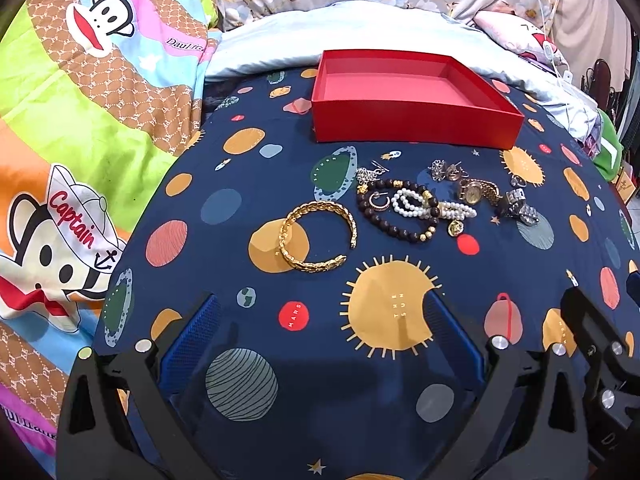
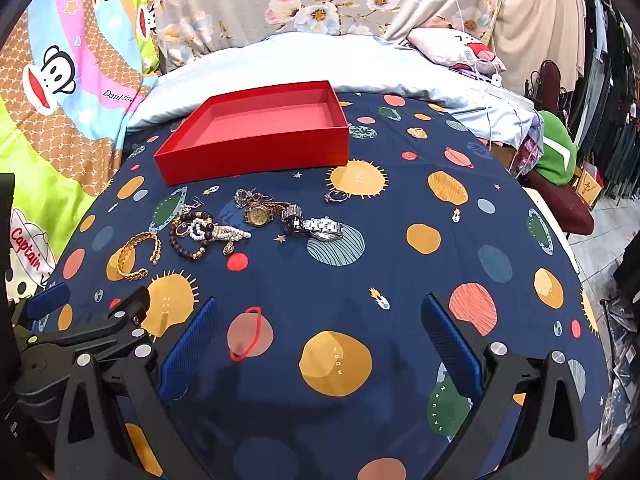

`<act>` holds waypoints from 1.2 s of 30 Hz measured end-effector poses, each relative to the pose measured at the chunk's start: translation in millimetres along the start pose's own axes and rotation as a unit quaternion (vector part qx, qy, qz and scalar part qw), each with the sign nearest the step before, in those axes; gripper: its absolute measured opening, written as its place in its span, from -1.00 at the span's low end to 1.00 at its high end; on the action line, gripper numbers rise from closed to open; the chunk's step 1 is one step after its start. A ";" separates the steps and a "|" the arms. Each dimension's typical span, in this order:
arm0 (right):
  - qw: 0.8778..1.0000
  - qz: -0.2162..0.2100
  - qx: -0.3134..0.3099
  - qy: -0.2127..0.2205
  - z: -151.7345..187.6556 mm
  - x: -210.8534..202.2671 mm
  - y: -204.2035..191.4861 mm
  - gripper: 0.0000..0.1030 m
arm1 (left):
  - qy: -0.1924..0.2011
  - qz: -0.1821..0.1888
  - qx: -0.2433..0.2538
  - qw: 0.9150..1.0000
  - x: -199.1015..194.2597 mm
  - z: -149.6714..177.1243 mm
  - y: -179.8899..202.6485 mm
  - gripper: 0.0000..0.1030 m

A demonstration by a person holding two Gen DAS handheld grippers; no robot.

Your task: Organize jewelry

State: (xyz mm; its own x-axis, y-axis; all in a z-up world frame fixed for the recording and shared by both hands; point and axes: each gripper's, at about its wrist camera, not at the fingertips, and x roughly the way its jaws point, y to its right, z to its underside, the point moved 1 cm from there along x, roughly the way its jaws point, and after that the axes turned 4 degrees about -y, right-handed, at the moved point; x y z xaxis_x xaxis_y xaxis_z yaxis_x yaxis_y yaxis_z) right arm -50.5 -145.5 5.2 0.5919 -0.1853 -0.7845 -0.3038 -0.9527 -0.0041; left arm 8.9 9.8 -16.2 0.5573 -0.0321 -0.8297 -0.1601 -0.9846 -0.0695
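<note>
Jewelry (image 1: 424, 200) beyond both tongs (image 1: 320, 312) (image 2: 320, 316), wide apart, empty.

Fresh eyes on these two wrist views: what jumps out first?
The empty red box at the far side of the planet-print cloth grabs the eye first. Just in front of it lies a cluster of jewelry, with the gold cuff bracelet apart at its left end and a silver watch at its right end. Both the left hand-held gripper and the right hand-held gripper are open over the cloth's near side, holding nothing.
</note>
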 end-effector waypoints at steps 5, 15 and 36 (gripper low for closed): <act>1.000 -0.001 0.000 0.000 -0.2 -0.4 0.0 0.90 | -0.001 0.000 0.000 1.000 1.5 0.6 0.2 0.91; 1.000 -0.001 0.001 -0.001 0.0 0.0 -0.1 0.90 | -0.004 0.001 -0.001 1.000 2.4 -0.4 -2.5 0.91; 1.000 -0.004 0.002 -0.012 2.3 13.7 1.4 0.90 | -0.020 0.012 -0.013 1.000 16.0 -1.4 -5.5 0.91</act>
State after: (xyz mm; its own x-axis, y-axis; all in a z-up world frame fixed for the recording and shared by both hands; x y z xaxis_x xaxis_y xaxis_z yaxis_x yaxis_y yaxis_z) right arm -44.6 -148.8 -7.0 0.5757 -0.1717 -0.7994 -0.3025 -0.9531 -0.0131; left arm 19.9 14.4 -28.3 0.5211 -0.0501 -0.8520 -0.1518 -0.9878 -0.0347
